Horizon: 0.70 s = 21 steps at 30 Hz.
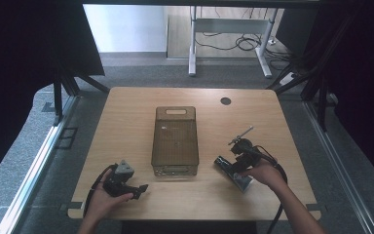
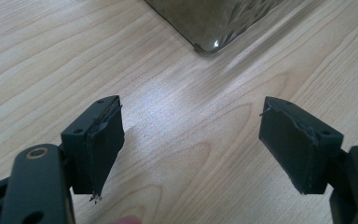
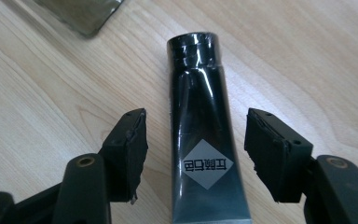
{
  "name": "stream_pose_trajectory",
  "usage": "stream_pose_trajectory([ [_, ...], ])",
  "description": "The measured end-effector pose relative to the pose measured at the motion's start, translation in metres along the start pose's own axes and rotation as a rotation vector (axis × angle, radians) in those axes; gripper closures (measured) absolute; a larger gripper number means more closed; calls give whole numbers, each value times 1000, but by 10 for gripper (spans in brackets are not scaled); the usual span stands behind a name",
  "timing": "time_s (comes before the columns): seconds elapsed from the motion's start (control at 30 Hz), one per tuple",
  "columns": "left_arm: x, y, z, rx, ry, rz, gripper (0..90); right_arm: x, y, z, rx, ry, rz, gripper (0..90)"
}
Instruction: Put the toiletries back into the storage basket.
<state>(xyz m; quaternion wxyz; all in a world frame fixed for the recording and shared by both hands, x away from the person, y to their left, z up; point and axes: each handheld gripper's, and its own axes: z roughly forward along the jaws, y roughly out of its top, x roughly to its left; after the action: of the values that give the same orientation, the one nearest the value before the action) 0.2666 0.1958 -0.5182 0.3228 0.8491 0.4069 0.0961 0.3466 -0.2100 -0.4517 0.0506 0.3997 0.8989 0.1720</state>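
A black squeeze tube (image 3: 198, 102) with a white diamond label lies flat on the wooden table (image 1: 126, 122), cap pointing away from the camera. My right gripper (image 3: 193, 140) is open and straddles the tube, with a gap between each pad and the tube's sides. From above, the tube (image 1: 224, 165) lies right of the bin, under the right gripper (image 1: 237, 168). My left gripper (image 2: 191, 140) is open over bare wood with nothing between its jaws. It rests near the front left edge (image 1: 141, 189). A smoky translucent bin (image 1: 174, 141) stands in the table's middle.
One corner of the bin (image 2: 209, 18) sits just beyond the left jaws, and another corner (image 3: 81, 14) is up and left of the tube. A black round grommet (image 1: 225, 101) marks the far table side. Cables trail from both grippers.
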Motion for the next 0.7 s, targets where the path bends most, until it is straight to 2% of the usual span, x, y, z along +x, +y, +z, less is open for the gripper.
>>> stream_pose_trajectory([
  [0.3, -1, 0, 1, 3, -1, 0, 223, 4, 1, 10, 30, -3, -9, 366],
  [0.37, -1, 0, 2, 7, -2, -2, 223, 5, 2, 12, 38, -32, -13, 353],
  [0.7, -2, 0, 3, 10, -2, 1, 223, 6, 1, 28, 75, -28, -20, 339],
])
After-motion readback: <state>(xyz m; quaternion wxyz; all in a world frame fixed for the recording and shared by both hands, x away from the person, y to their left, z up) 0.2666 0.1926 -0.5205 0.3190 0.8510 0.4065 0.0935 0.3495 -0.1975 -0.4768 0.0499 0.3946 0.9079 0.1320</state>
